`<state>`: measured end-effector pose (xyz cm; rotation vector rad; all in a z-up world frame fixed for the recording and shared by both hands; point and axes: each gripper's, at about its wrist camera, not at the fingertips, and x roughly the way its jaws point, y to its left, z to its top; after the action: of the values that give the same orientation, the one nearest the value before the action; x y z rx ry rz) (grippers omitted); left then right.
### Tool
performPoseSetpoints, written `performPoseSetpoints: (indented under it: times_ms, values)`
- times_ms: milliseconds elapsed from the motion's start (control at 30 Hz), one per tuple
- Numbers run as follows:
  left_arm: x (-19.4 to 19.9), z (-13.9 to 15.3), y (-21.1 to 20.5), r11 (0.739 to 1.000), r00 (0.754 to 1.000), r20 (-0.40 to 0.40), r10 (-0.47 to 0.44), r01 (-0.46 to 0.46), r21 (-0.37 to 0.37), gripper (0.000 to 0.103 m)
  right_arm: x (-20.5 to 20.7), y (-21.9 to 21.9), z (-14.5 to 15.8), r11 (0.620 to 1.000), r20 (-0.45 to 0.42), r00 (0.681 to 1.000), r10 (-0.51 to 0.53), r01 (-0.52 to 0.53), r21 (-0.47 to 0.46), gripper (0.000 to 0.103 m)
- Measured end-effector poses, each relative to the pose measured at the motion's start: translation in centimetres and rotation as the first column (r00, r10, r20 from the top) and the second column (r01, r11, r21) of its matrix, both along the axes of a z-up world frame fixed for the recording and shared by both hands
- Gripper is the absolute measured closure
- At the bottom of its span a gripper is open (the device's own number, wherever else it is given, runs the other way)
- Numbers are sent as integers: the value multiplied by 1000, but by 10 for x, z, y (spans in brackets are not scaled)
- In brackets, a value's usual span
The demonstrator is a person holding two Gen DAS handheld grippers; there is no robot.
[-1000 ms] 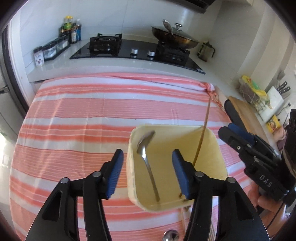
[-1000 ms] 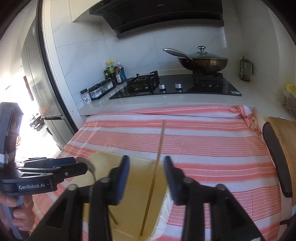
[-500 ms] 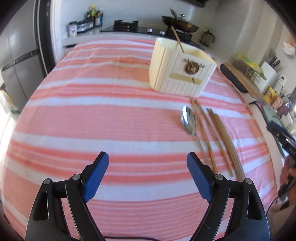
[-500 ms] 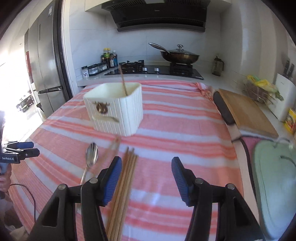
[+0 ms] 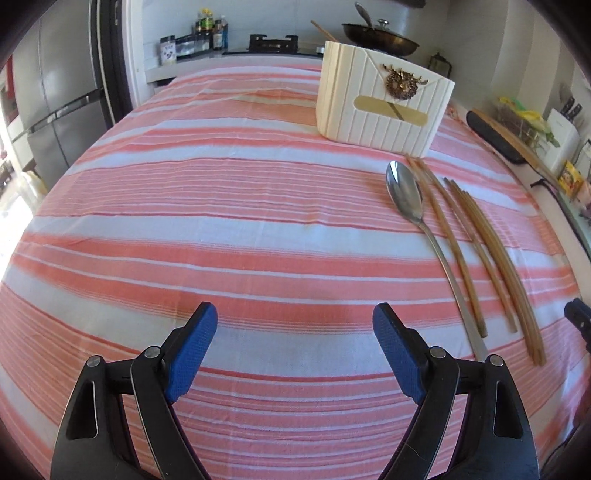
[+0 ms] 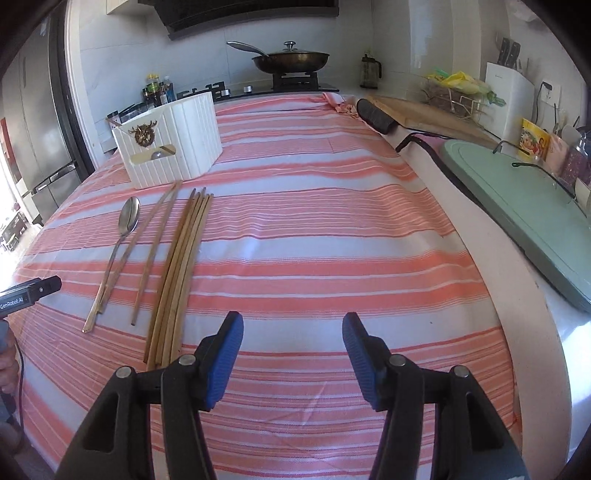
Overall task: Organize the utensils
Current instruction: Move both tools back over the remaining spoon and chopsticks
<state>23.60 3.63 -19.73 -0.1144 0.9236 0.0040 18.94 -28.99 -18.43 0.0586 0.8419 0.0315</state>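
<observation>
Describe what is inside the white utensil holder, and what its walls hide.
One chopstick tip pokes above the white utensil holder. Through its front slot a spoon bowl shows. The rest is hidden by the walls.

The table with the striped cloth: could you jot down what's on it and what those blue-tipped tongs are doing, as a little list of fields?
surface: pink and white striped cloth
holder: cream ribbed box, upright at the far side, one chopstick poking out of it
spoon: metal spoon lying flat in front of the box
chopsticks: wooden chopsticks lying loose beside the spoon
left tongs: open, empty, above the cloth
right tongs: open, empty, near the chopstick ends
</observation>
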Motion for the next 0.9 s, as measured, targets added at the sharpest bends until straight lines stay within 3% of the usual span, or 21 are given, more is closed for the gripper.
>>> performPoseSetpoints:
  times_ms: [533, 700, 800, 900]
  values:
    - [-1, -2, -5, 1000, 1000, 0, -3, 3, 26, 6, -3, -5, -20, 999, -10, 999, -35, 35, 41, 46]
    - [13, 19, -30, 997, 999, 32, -43, 45, -55, 6, -3, -2, -21, 999, -11, 999, -34, 35, 23, 46]
    - [30, 21, -53, 997, 997, 33, -64, 65, -40, 6, -3, -1, -21, 999, -12, 1000, -26, 27, 24, 46]
    - [47, 12, -70, 998, 998, 11, -60, 60, 20, 6, -4, -2, -21, 999, -10, 1000, -28, 28, 28, 46]
